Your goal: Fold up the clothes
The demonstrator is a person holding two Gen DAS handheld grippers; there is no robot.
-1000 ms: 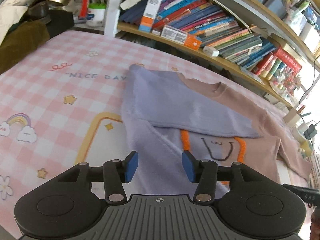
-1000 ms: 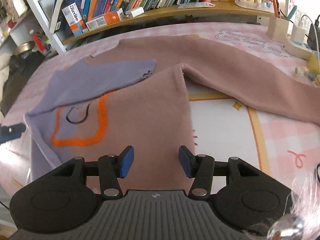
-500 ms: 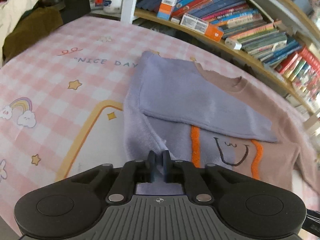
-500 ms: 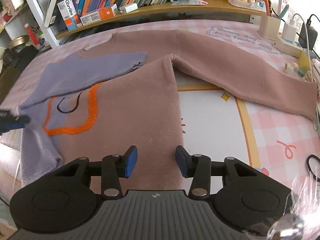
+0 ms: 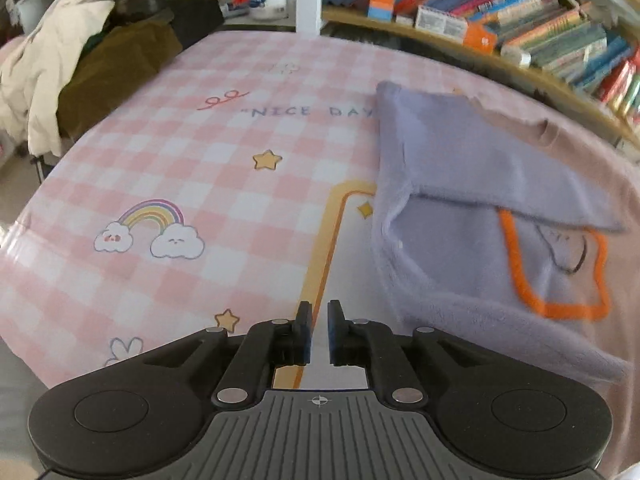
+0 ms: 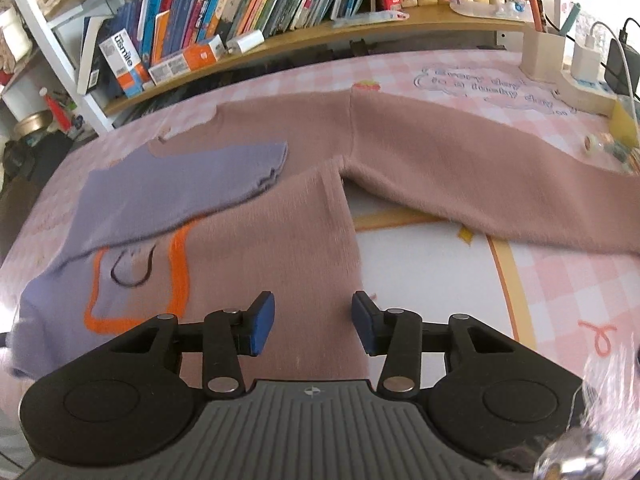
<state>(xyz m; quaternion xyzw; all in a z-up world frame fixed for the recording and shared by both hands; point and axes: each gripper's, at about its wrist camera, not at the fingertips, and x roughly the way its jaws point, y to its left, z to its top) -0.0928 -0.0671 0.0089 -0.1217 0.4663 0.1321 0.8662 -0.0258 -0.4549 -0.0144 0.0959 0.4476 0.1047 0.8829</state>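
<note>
A sweater, lilac on one half and dusty pink on the other with an orange-outlined face patch, lies flat on the pink checked tablecloth. Its lilac sleeve is folded across the chest. In the right wrist view the pink body lies under the fingers and the pink sleeve stretches right. My left gripper is nearly shut with a narrow gap, empty, over bare cloth left of the lilac hem. My right gripper is open and empty above the pink hem.
A bookshelf full of books runs along the far edge of the table. A pile of clothes sits off the far left corner. A pen holder and chargers stand at the far right.
My left gripper closed on the lilac hem half a second ago, then let go and swung left; it now sits over bare tablecloth. My right gripper stayed open and edged forward over the pink hem.
</note>
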